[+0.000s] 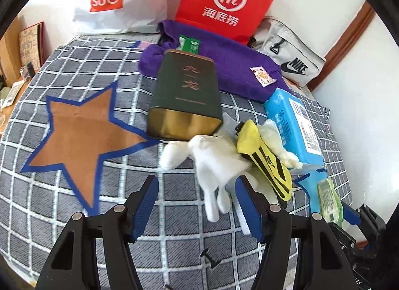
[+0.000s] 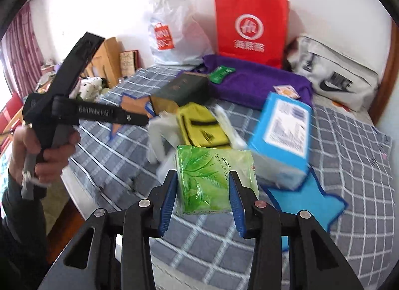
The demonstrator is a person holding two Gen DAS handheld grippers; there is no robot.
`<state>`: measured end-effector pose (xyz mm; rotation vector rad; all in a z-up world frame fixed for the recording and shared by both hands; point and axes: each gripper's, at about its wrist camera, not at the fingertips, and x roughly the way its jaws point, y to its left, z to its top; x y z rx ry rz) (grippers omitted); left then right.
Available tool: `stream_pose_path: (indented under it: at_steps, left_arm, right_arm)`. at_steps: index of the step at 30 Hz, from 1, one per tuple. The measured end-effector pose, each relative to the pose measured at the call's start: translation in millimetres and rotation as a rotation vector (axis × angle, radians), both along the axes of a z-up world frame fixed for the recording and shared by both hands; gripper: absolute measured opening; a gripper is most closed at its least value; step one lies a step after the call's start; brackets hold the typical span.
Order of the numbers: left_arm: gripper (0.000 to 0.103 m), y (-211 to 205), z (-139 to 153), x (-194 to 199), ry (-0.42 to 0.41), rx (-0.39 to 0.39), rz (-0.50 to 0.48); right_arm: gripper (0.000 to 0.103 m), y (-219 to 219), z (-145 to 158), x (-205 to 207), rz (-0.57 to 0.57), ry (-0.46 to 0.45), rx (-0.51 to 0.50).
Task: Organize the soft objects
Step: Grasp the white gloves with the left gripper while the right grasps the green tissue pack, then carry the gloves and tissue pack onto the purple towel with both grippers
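While the right gripper (image 2: pixel 203 184) is clenched on one green tissue pack (image 2: pixel 212 180), whose long side runs across between the blue pads, the pack hangs just above the checked bedspread (image 2: pixel 349 155), near the blue tissue box (image 2: pixel 281 137). One white glove (image 1: pixel 214 162) lies beside the dark tin (image 1: pixel 184 100), its fingers pointing toward the left gripper (image 1: pixel 197 200), which hovers over it with jaws apart and nothing clamped. One yellow sock (image 1: pixel 266 160) lies slanted across the glove, its lower end partly behind the left gripper's right finger. In the left wrist view the green pack is cut off by the right gripper. A purple cloth (image 1: pixel 232 65) lies behind the tin.
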<state>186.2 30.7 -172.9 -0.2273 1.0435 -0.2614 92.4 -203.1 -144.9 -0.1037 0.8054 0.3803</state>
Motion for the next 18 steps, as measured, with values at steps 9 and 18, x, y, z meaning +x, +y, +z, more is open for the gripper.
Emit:
stream_pose_path:
  at_steps: [9, 18]
  left_arm:
    - [0.062, -23.2, -17.1, 11.9, -0.016, -0.028, -0.006]
    - [0.011, -31.4, -16.9, 14.6, -0.028, -0.019, -0.009]
  right_arm:
    - [0.044, -41.1, -46.7, 13.9, -0.101, 0.090, 0.041]
    - [0.073, -39.2, -53.9, 14.7, -0.044, 0.073, 0.073]
